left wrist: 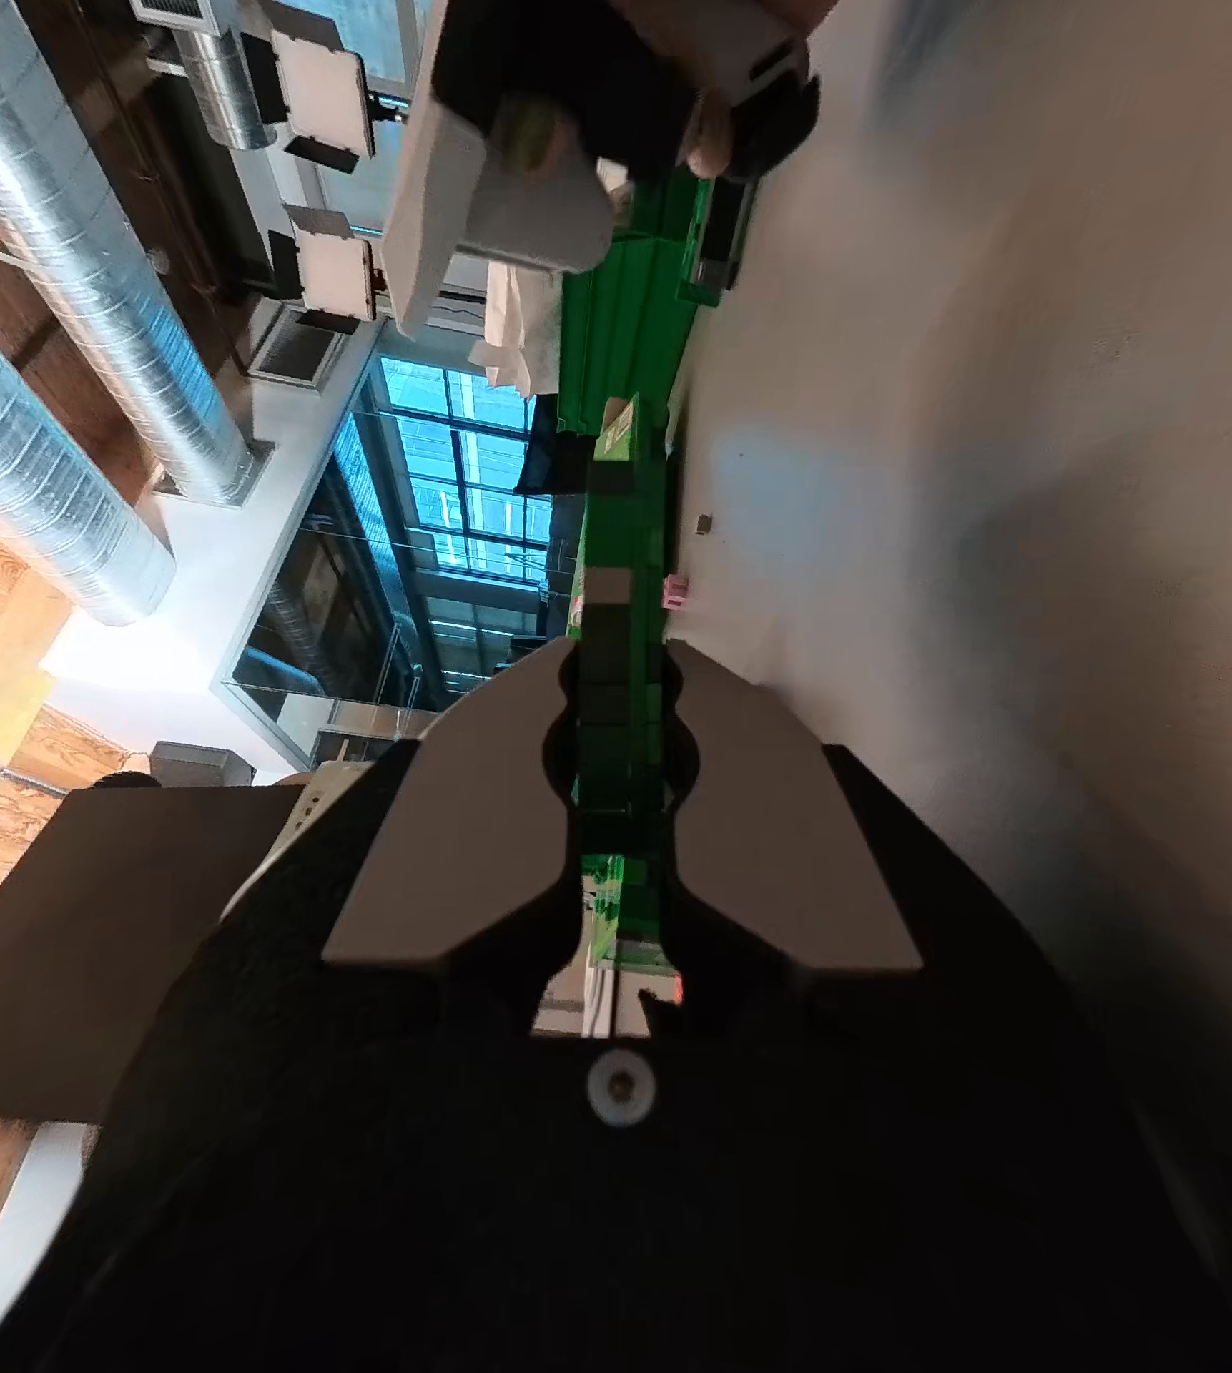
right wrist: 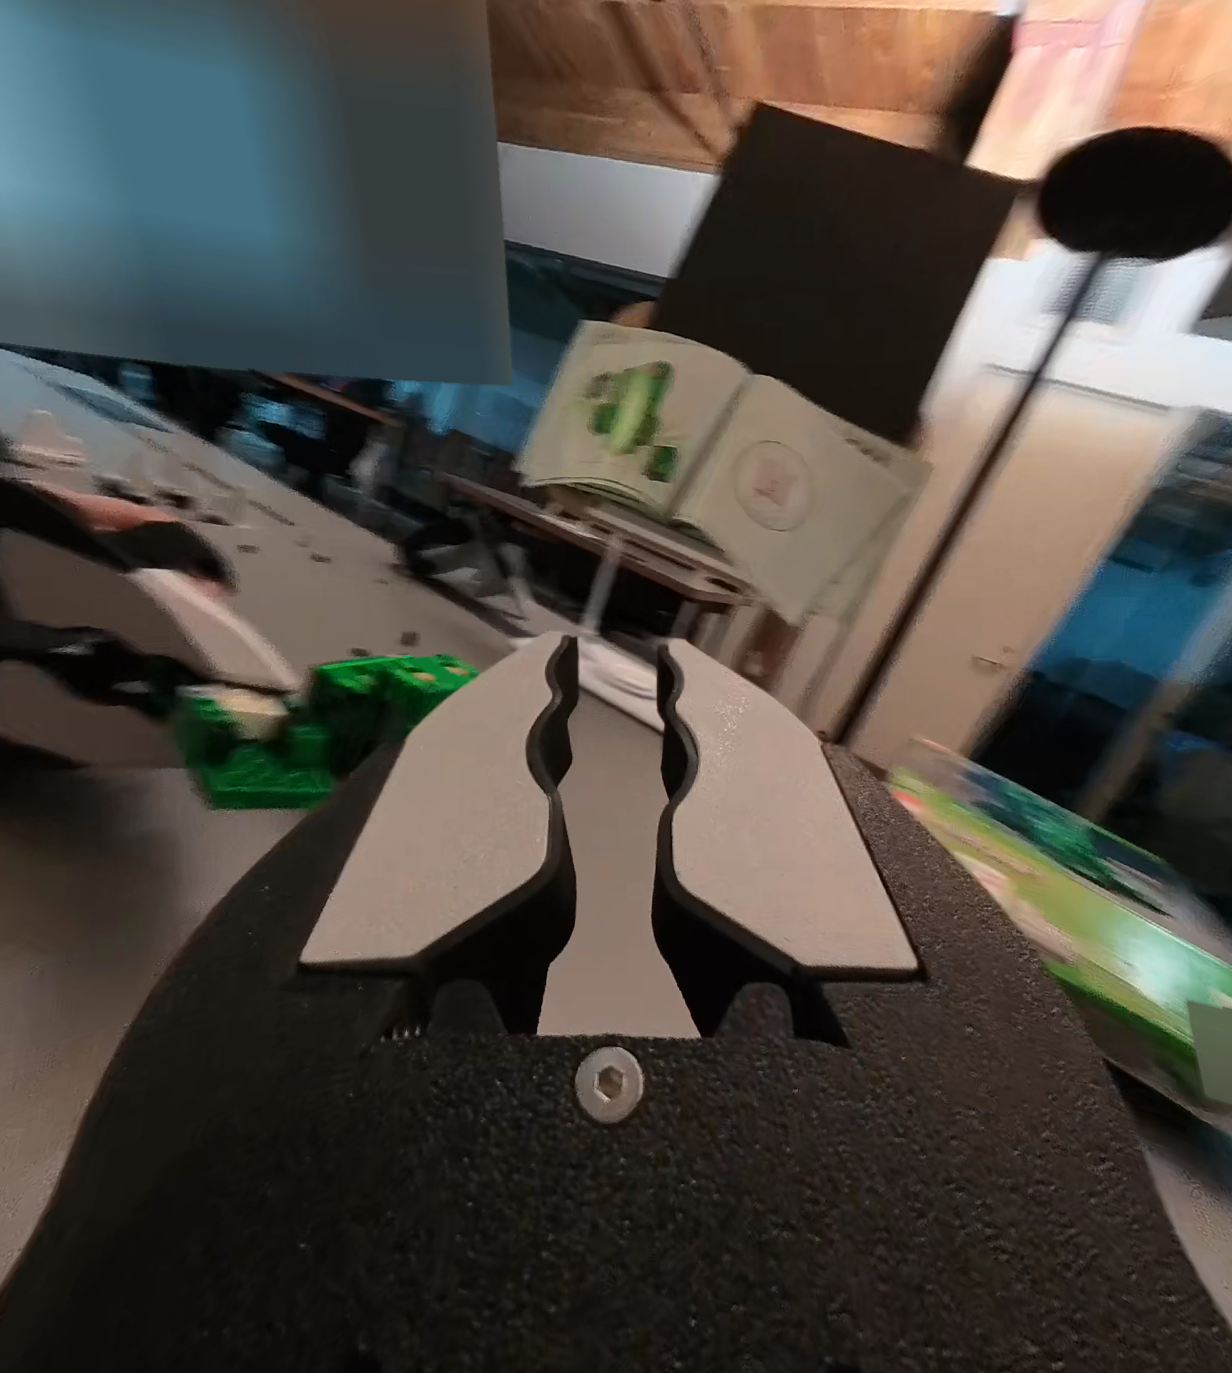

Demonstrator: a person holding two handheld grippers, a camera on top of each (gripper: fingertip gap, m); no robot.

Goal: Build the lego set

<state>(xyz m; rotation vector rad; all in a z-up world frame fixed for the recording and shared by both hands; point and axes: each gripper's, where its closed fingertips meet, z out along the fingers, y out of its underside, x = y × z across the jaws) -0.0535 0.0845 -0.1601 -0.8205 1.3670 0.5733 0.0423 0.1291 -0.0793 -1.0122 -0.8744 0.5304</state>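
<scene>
Presently, the left gripper (left wrist: 620, 654) is rolled sideways, its fingers set narrowly around a green lego build (left wrist: 624, 750); firm contact cannot be confirmed from the left wrist view. The right gripper (right wrist: 613, 654) hangs above the grey table (right wrist: 41, 929), fingers slightly parted with nothing between them. The same green build sits left of it, with the left gripper on it. An open instruction booklet (right wrist: 717, 461) stands behind, a green box (right wrist: 1088, 914) at right.
</scene>
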